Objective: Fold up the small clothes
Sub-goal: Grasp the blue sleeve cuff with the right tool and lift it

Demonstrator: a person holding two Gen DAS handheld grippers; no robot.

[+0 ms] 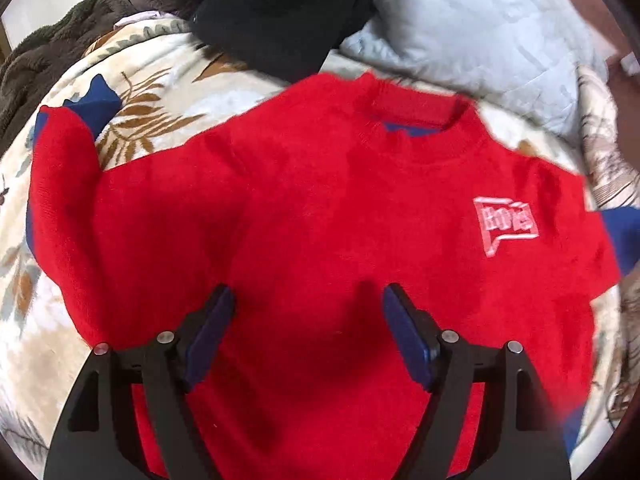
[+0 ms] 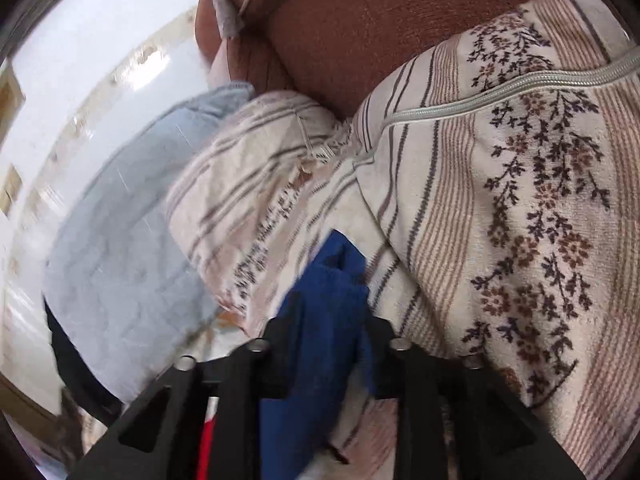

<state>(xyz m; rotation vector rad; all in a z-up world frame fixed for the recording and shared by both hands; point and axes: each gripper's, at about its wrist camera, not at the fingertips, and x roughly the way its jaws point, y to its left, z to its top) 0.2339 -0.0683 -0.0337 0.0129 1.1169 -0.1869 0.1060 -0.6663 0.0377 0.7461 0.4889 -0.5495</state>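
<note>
Sweater: red sweater (image 1: 320,220) lay flat, front up, on my floral blanket (image 1: 160,80).
Left claw (image 1: 308,312): spread above its hem.
Right claw (image 2: 326,332): pinched the blue cuff (image 2: 324,280).

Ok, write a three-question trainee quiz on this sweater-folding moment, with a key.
1. True or false: the left gripper is clamped on the red knit sweater.
2. What does the right gripper pinch: A red collar, B blue cuff fabric, C pale blue quilted pillow?
3. Fill in: the sweater lies front-up on the ____-patterned cream blanket.

Key: 1 false, open above it; 2 B; 3 leaf.
</note>
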